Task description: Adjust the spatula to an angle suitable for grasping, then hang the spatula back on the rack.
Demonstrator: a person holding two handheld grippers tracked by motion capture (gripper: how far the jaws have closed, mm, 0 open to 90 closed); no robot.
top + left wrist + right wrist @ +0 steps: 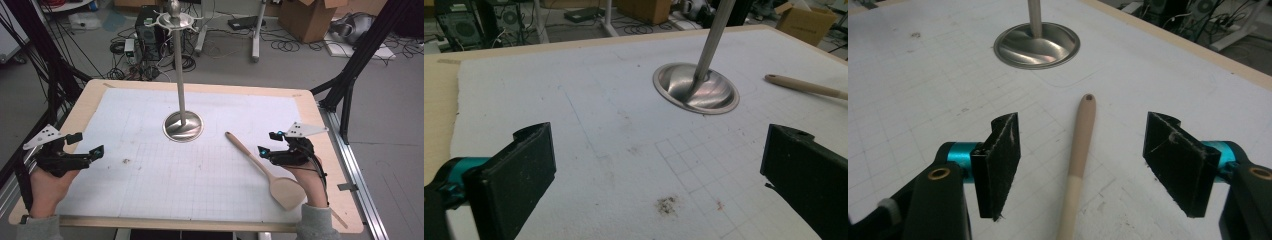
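While my right gripper (1080, 165) hangs low over the white gridded mat (150, 165), its jaws stand spread with the handle of the wooden spatula (265, 170) running up between them, pads clear of the wood on both sides. That spatula lies flat on the mat at the right of the table (95, 92), its blade near the front edge just beside my right hand (312, 187), its thin handle slanting away toward the steel stand (183, 125), with the holed tip stopping short of the stand's round base. I judge it light and stiff, a single piece of smooth wood, so it should not bend or crush under a firm pinch, though the rounded handle could roll or slide between flat pads if I squeeze off-centre. The best place to take hold seems to be the handle partway along, closer to the blade than to the tip, so the broad heavier end does not swing down when lifted; the blade itself lies too flat against the mat to get pads under. I would square my pads across the handle's width before closing. My left gripper (85, 152) sits well apart at the left side of the mat, jaws spread wide with nothing between them, pointing toward the stand.
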